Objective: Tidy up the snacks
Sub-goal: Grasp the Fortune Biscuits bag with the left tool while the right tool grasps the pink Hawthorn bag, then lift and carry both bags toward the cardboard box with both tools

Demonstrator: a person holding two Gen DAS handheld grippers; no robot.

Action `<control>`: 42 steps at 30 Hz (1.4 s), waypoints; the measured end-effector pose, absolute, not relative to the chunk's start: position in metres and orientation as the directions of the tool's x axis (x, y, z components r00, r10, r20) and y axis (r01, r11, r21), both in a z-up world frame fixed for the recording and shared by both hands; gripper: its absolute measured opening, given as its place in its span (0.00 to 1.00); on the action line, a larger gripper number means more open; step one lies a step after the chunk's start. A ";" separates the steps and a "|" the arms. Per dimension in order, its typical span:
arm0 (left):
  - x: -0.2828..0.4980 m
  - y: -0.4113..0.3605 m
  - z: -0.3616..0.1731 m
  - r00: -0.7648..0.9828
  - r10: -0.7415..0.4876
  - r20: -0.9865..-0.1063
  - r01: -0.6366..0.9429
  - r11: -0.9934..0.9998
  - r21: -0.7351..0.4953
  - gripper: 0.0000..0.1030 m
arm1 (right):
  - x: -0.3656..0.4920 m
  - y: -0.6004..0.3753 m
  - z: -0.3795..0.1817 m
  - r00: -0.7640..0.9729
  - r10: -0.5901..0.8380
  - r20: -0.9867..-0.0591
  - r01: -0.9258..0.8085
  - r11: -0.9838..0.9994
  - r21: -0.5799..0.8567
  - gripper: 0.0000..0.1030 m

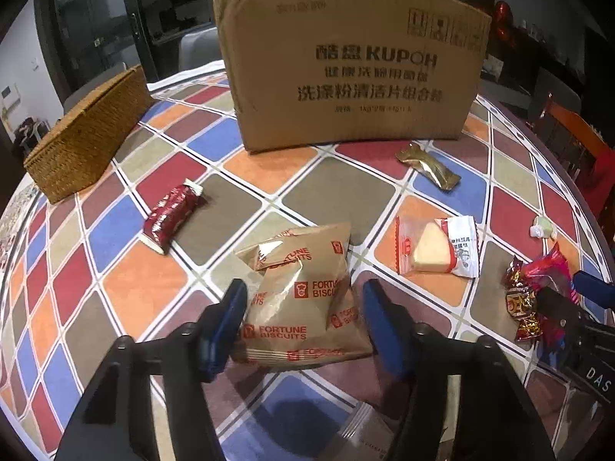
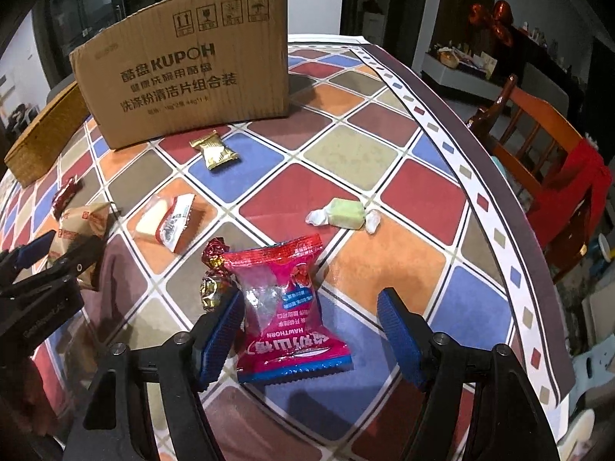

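Kraft-brown paper marked the Fortune Biscuits packs (image 1: pixel 303 299), a small heap of them lying on the checked counter (image 1: pixel 246 169) between the blue pads of the left claw (image 1: pixel 303 319). That claw stood spread. Its left pad looked to be touching or just beside the heap's edge, while the right pad stood clear of it, so nothing was pinched yet. The right claw (image 2: pixel 309 328) was likewise spread, straddling a pink hawthorn snack bag (image 2: pixel 286 307). Its left pad was against or just beside the bag's side, and its right pad was well apart from it.

As a judgement, the step in hand was the reach before a double pickup, with each claw lowered over its own snack. The next move would call for closing both claws squarely on the wrappers and then lifting them, probably toward the cardboard box (image 1: pixel 349 65) at the back of the counter or the woven basket (image 1: pixel 88 134) to its left; which one was meant could not be told.

The hawthorn bag's long axis ran away from the right claw, its blue crimped end nearest the camera and its print upside down in that view. The biscuit heap leaned the same way, long axis roughly along the left claw's fingers, with the top pack tilted. A foil candy (image 2: pixel 211 280) lay touching the pink bag's left side and might get caught in the grip.
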State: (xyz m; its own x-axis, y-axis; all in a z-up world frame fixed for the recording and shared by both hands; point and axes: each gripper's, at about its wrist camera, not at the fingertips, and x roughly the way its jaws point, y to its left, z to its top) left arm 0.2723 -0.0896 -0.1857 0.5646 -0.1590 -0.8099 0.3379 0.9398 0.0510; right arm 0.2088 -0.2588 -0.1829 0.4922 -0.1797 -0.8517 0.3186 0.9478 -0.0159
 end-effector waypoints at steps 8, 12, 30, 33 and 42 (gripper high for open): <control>0.270 -0.092 -0.186 0.567 -0.174 -0.805 0.353 0.935 0.046 0.41 | 0.210 -0.262 -0.188 0.492 -0.151 -0.857 0.315 0.949 0.014 0.36; 0.267 -0.092 -0.183 0.571 -0.178 -0.801 0.354 0.934 0.045 0.38 | 0.210 -0.262 -0.185 0.504 -0.145 -0.851 0.312 0.950 0.022 0.35; 0.252 -0.090 -0.147 0.615 -0.179 -0.768 0.340 0.939 0.053 0.36 | 0.201 -0.266 -0.157 0.571 -0.146 -0.808 0.301 0.953 0.041 0.34; 0.249 -0.089 -0.141 0.621 -0.177 -0.763 0.335 0.940 0.054 0.36 | 0.200 -0.265 -0.151 0.584 -0.144 -0.799 0.295 0.954 0.044 0.34; 0.245 -0.086 -0.123 0.647 -0.172 -0.743 0.320 0.946 0.059 0.36 | 0.199 -0.264 -0.133 0.621 -0.135 -0.772 0.277 0.959 0.055 0.34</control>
